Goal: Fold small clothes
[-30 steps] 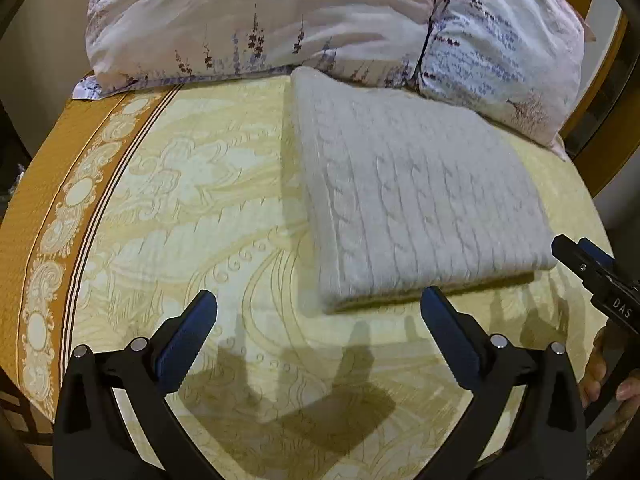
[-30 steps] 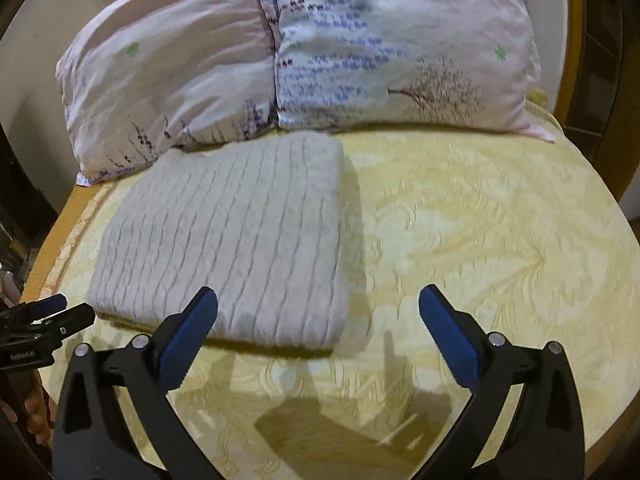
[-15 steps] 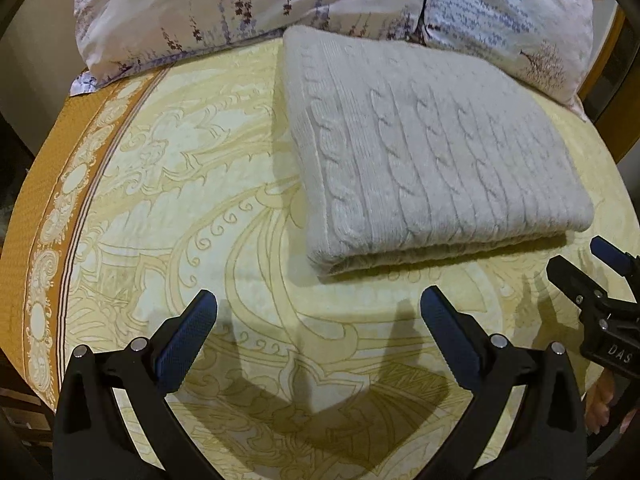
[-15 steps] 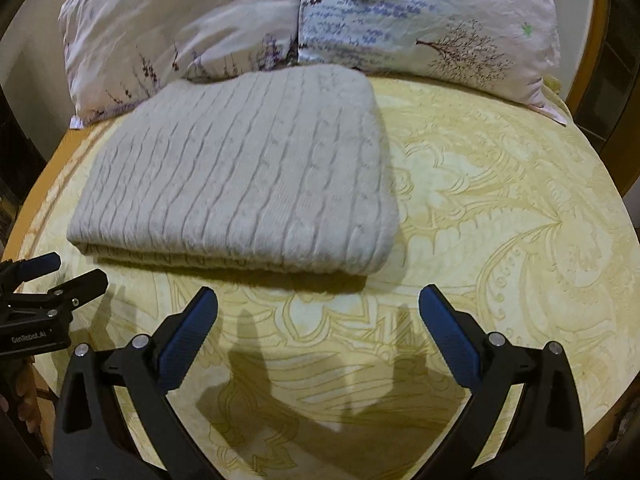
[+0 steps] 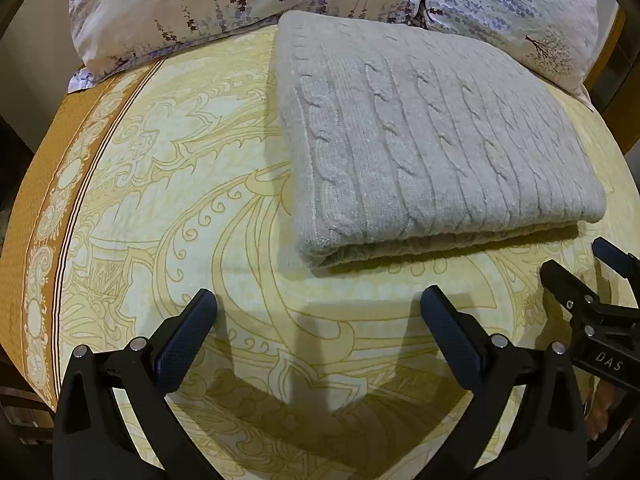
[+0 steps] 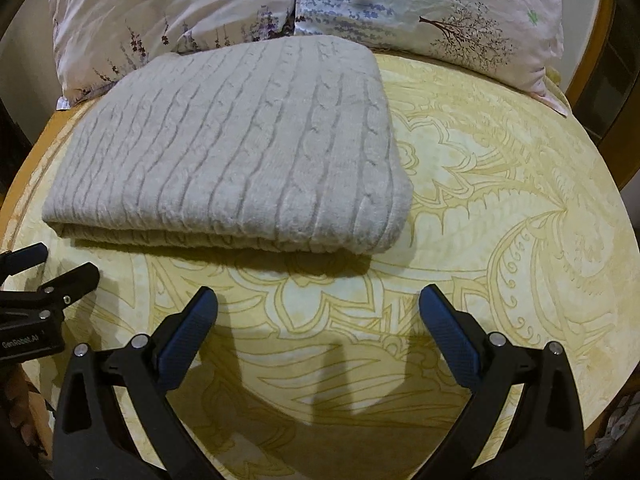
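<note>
Two grippers, both mine, both empty. My left gripper point(image 5: 318, 314) has its jaws spread wide, holding nothing; my right gripper point(image 6: 318, 312) likewise spread wide, holding nothing. Both hover over the bedspread point(image 5: 168, 184), near the front edge of the garment but apart from it.

One cable-knit sweater point(image 5: 424, 136), pale grey, lying flat in a squared, layered stack on the yellow patterned bedspread. Its far edge touches or nearly touches the pillows point(image 6: 304, 4). Layered edges face me, so I judge the fold largely done, and the grippers stand back from it for that reason.

Edges: front edge thick and rounded at the corners; the sweater's right side point(image 6: 394, 152) looks like a closed fold.

Open room: broad bare bedspread to the right of the sweater and in front of it; a brown border band point(image 5: 44, 184) on the left marks where the bed ends. Pillows block any push rearward.
</note>
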